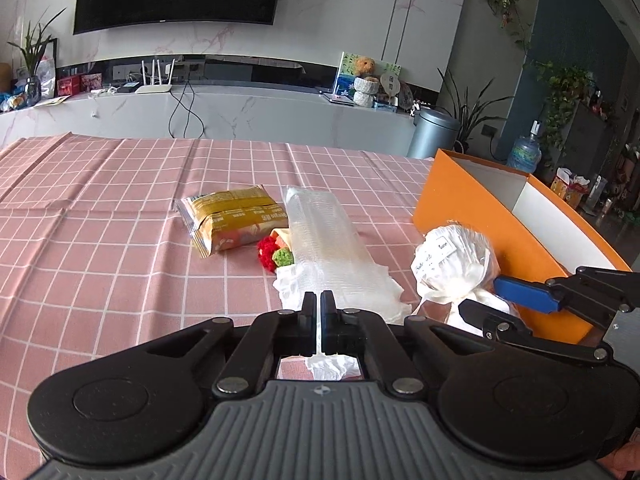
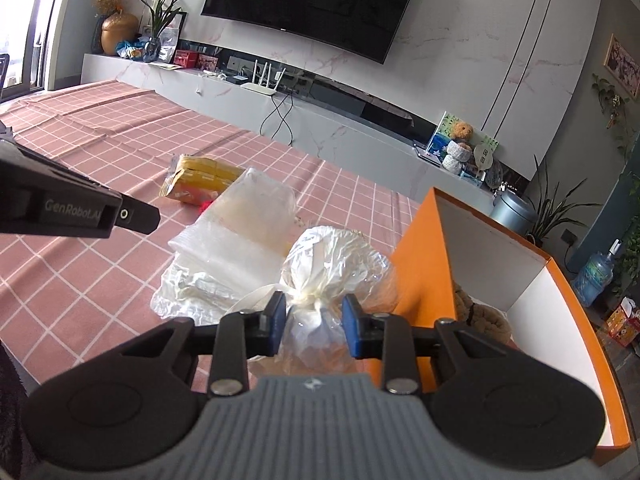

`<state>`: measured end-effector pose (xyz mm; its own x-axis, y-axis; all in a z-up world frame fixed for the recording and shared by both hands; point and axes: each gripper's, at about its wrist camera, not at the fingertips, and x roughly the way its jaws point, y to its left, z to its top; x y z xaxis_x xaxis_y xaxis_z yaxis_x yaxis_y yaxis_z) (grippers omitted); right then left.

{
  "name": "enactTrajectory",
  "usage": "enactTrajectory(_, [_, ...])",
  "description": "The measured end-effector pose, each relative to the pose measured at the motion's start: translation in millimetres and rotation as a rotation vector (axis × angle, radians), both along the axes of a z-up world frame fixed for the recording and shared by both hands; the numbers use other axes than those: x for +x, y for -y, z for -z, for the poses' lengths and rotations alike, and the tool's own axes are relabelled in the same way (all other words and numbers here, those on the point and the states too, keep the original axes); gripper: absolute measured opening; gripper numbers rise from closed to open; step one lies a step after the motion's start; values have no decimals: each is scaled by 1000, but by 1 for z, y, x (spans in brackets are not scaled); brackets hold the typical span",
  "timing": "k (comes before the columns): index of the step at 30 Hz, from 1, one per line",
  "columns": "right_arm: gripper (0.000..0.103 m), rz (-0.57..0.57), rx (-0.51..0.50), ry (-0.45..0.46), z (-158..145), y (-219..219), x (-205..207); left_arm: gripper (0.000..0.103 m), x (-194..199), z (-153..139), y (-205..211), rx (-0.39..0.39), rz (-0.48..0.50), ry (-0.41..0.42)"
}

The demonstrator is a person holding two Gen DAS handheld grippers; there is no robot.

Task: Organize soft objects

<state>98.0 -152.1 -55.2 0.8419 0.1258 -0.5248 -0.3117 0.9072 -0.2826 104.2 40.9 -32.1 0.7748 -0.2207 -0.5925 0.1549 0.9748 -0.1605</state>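
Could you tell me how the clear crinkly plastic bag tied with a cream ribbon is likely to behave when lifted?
The clear crinkly plastic bag tied with a cream ribbon probably hangs floppy, since the right gripper pinches only its gathered neck. Its rounded white filling looks light. The glossy film may slip between the blue pads.

Right gripper (image 2: pixel 314 326) fingers (image 2: pixel 276 324) clamped on cellophane bundle (image 2: pixel 332 264) beside orange box (image 2: pixel 424 264).

Behind the clear bubble-wrap sleeve (image 1: pixel 324 240) ahead of the claw, a red and green crocheted piece (image 1: pixel 276 256), mostly hidden. Label print (image 1: pixel 434 254) on the tied bag, too small to read. Right of the claw, inside the orange box (image 2: pixel 424 248), a brown knitted thing (image 2: pixel 480 312), half hidden by the wall.
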Motion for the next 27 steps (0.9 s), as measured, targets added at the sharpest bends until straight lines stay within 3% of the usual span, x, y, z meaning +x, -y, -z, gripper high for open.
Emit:
enactTrajectory(5, [30,-12,23,19,-4,1,-1,13,1,-2,-1,-34,-24,43])
enactTrajectory(7, [30,-14,26,27,-4,1,2,20,6,-1,0,-28,-40,21])
enactTrajectory(11, [30,-20,31,46,-6,0,13,20,20,6,-9,-99,-42,-37])
enactTrajectory(14, [30,-26,40,47,-5,-3,26,21,29,10,-13,-106,-69,-13])
enactTrajectory(19, [30,-36,50,17,4,-9,49,53,51,18,-12,-156,-54,-26])
enactTrajectory(22, [30,-37,61,-35,15,-11,59,55,60,24,-3,-148,-29,-37])
enactTrajectory(25, [30,-43,68,-44,22,-12,61,54,64,28,8,-91,-16,-10])
enactTrajectory(27, [31,-51,75,-51,24,-11,63,45,62,29,17,-36,2,24])
